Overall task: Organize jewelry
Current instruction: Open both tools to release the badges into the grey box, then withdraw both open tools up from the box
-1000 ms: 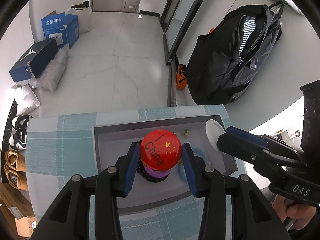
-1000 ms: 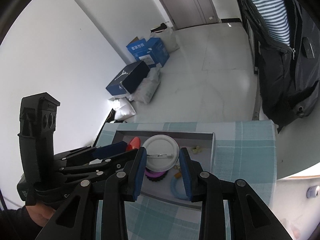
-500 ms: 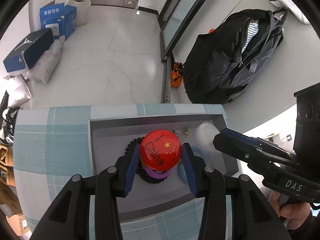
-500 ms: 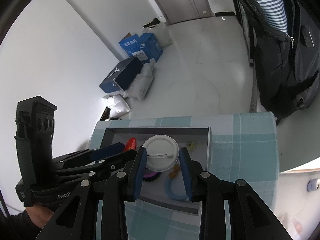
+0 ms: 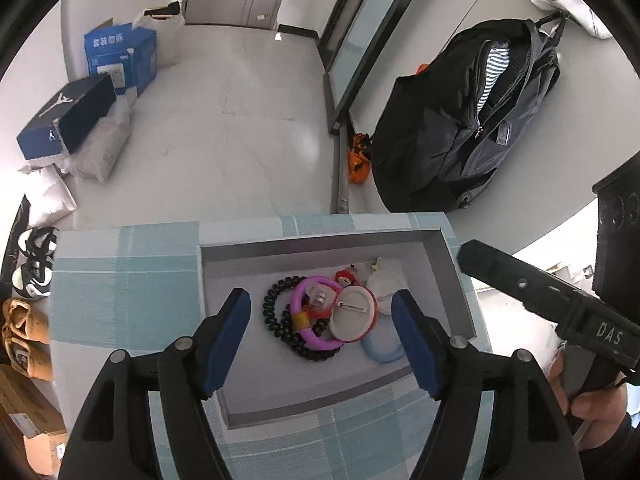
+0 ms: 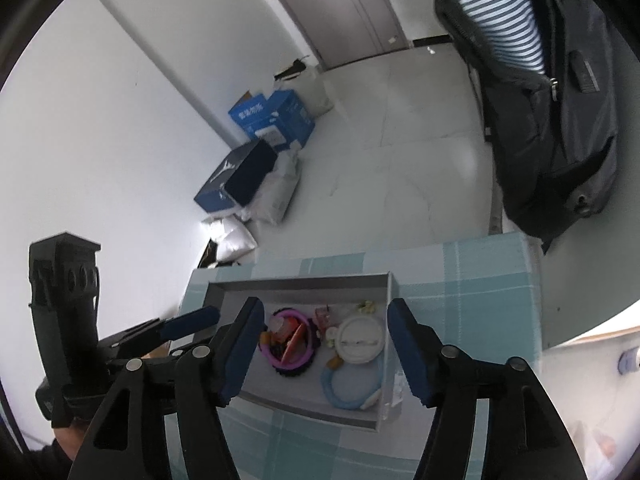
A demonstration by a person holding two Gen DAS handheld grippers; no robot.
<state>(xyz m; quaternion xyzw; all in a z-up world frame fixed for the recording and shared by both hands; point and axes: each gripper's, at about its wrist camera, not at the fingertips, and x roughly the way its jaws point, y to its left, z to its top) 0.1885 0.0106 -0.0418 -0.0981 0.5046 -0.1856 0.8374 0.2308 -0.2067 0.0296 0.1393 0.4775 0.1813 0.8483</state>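
Observation:
A grey tray (image 5: 320,249) on the checked cloth holds a pile of jewelry. In it lie a black bead bracelet (image 5: 276,320), a pink ring (image 5: 298,298), a light blue ring (image 5: 382,351) and a red-rimmed badge (image 5: 354,315) with its pin side up. A white badge (image 5: 385,280) rests toward the far right wall. My left gripper (image 5: 322,340) hovers over the pile, its jaws opening with nothing pressed between them. My right gripper (image 6: 326,349) hangs above the white badge (image 6: 360,338) and the tray (image 6: 296,282), jaws also opening and free of any item.
A black backpack (image 5: 472,120) leans on the wall beyond the table. Blue boxes (image 5: 120,56), a shoe box (image 5: 64,120) and shoes (image 5: 32,264) line the floor at left. The teal checked cloth (image 5: 120,280) ends just behind the tray. A hand (image 5: 588,400) holds the right gripper.
Both grippers went from shut to open. The red badge left the left jaws and now lies back-up in the tray. The white badge left the right jaws and lies in the tray.

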